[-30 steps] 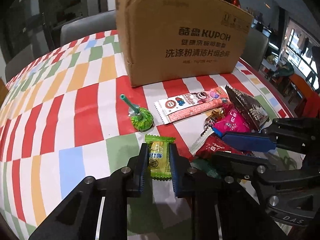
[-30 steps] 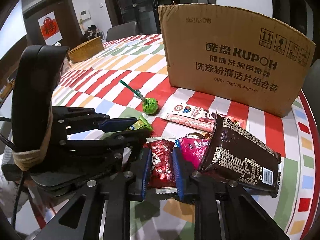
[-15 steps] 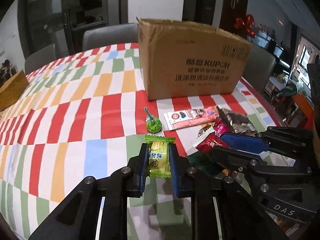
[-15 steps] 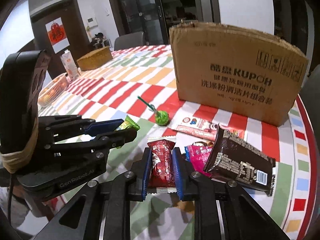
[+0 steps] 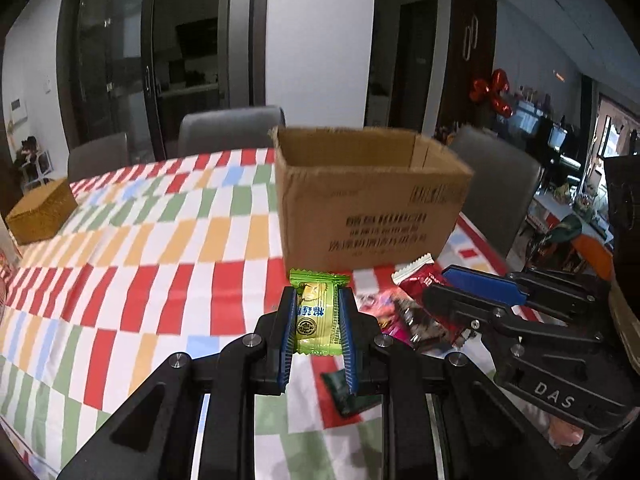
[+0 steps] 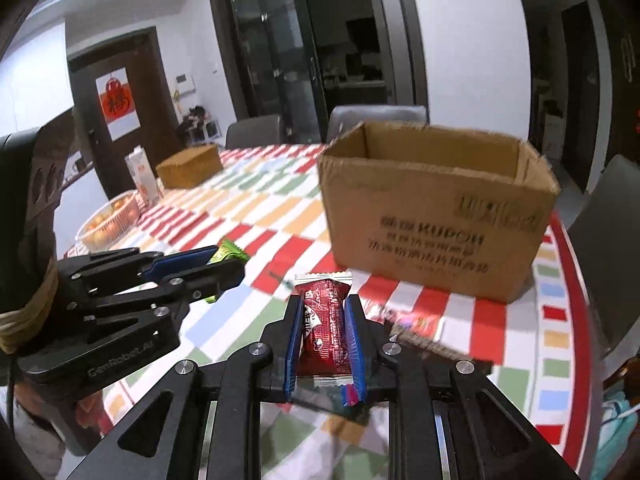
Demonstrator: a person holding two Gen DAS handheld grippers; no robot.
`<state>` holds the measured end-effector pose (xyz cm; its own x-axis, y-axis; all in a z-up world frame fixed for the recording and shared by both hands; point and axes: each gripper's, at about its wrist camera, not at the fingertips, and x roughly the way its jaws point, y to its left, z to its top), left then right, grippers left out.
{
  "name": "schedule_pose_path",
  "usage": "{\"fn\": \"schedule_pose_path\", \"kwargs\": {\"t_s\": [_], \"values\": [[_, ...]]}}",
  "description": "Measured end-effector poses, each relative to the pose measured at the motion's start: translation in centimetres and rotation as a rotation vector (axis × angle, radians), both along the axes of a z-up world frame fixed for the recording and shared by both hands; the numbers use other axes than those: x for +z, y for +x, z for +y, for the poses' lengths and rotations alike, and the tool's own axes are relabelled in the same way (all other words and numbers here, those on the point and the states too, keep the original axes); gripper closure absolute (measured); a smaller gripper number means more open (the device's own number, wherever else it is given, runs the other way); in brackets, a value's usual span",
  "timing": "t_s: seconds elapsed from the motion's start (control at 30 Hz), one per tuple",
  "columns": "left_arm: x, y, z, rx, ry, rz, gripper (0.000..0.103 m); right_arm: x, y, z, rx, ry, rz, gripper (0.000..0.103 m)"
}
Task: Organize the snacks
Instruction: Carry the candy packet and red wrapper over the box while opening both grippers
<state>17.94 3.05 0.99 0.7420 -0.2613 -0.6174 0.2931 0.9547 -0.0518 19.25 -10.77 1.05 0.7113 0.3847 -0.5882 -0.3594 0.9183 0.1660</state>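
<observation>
So the green candy [image 5: 318,314] is pinched crosswise in the left gripper [image 5: 318,332], pads tight on both long sides of the wrapper, and the red candy [image 6: 325,330] sits the same way in the right gripper [image 6: 325,344], each lifted clear of the checkered tablecloth [image 5: 132,248]. The obvious drop spot is the cardboard box [image 5: 372,204], open-topped, sitting at about 12 o'clock from the left claw and closer to 1 o'clock from the right one. My take on doing this bit well: keep the squeeze steady, since these wrappers are slick and crinkly and could slide out, get both candies above the near rim before going forward, and only let go once they're properly over the opening. That near rim looks ragged and a bit bowed, so I'd go over it with some margin instead of skimming it. The two grippers are close side by side, with the right one showing at 3 o'clock in the left view, so I'd stagger them or they could bump over the box. Leftover snacks [image 5: 404,316] lie in a heap below at roughly 2 o'clock, no obstacle at this height. Loads of open table off to 9 o'clock, with a small woven box [image 5: 40,216] way over at 10 o'clock, well apart.
</observation>
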Motion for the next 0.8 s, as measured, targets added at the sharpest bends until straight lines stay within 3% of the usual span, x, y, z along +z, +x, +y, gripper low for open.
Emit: {"fn": "schedule_pose_path", "kwargs": {"t_s": [0.43, 0.8], "values": [[4.8, 2.6, -2.4, -0.026, -0.034, -0.081, 0.082, 5.4, 2.4, -3.5, -0.093, 0.038, -0.132, 0.081], [7.6, 7.5, -4.0, -0.045, -0.033, -0.096, 0.082, 7.5, 6.8, -5.0, -0.123, 0.056, -0.139, 0.081]]}}
